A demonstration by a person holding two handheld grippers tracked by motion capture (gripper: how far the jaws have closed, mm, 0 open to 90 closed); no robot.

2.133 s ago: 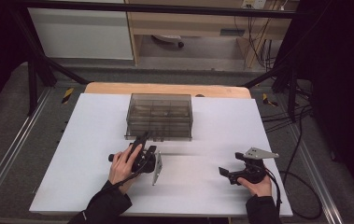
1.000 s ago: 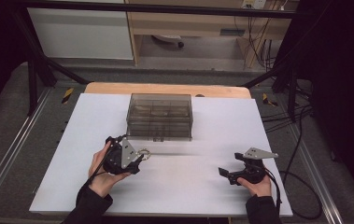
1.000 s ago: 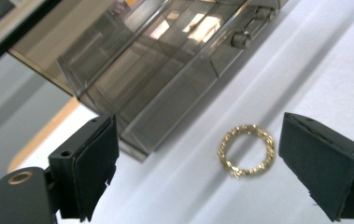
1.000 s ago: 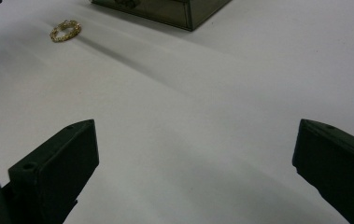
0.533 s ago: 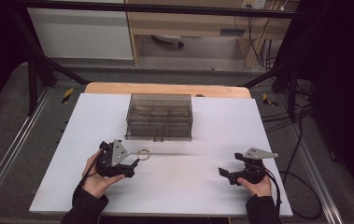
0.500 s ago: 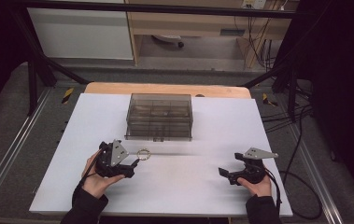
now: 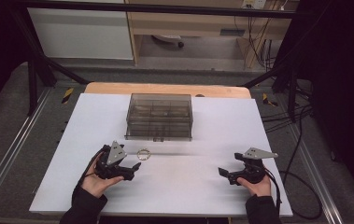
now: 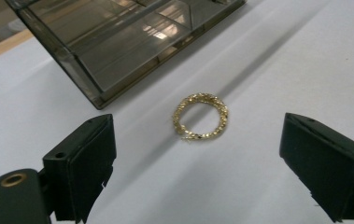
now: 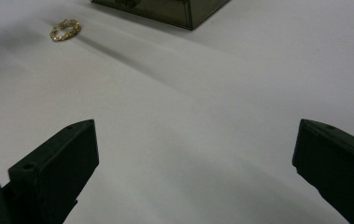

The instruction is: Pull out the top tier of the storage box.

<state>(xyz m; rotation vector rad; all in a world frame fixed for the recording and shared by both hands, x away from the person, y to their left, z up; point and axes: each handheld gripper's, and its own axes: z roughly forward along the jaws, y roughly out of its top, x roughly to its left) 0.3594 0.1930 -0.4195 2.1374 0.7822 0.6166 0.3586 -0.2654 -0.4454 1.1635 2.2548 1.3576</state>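
A small gold bracelet (image 8: 201,116) of twisted links lies flat on the white table (image 7: 72,135), in front of the smoky clear organiser box (image 7: 159,116) and apart from it. In the left gripper view it sits ahead of the left gripper (image 8: 198,154), between the lines of its two black jaws but beyond their tips, touching neither; the jaws stand wide apart with nothing between them. That view cuts the box off at the top, so only its near corner and a few compartments show, and reflections on the tinted plastic make it hard to tell what, if anything, lies inside. From the high view the left gripper (image 7: 135,167) rests low on the table near the person's side, its tips just short of the bracelet (image 7: 144,153), which at that distance is only a faint pale loop. The hand (image 7: 97,179) below it is partly covered by the gripper's body and its grey plate. The right gripper (image 7: 222,171) sits well apart on the other side of the table, pointing inward; its own view shows its jaws spread wide over bare table, empty, with both cut off by the picture's lower edge. There the bracelet (image 9: 65,30) appears far off at the upper left, and just a corner of the box (image 9: 165,11) shows at the top
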